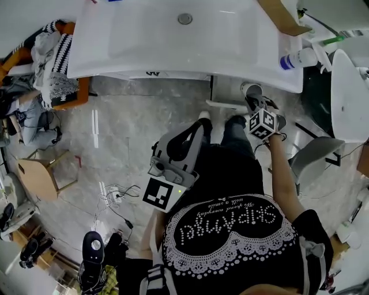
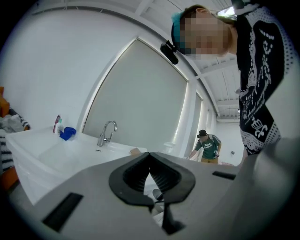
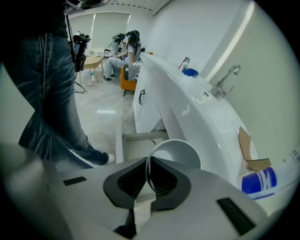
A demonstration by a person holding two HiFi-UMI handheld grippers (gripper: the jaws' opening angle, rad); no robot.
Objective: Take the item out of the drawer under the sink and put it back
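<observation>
A white cup (image 3: 180,152) hangs from my right gripper (image 3: 149,161), whose jaws are shut on its thin rim. In the head view that gripper (image 1: 254,103) holds the cup (image 1: 251,89) just below the sink's front edge, at the open drawer (image 1: 222,103) under the white sink (image 1: 144,52). The drawer's pale rails (image 3: 140,136) show low beside the cabinet in the right gripper view. My left gripper (image 1: 183,138) is held close to the person's body, jaws shut with nothing between the pads (image 2: 161,176).
A blue and white bottle (image 1: 297,59) and a cardboard piece (image 1: 282,17) lie on the sink's right end. The faucet (image 2: 107,131) is at the sink's back. An orange chair piled with clothes (image 1: 55,63) stands left, with a wooden stool (image 1: 37,176) and cables (image 1: 115,196) on the floor.
</observation>
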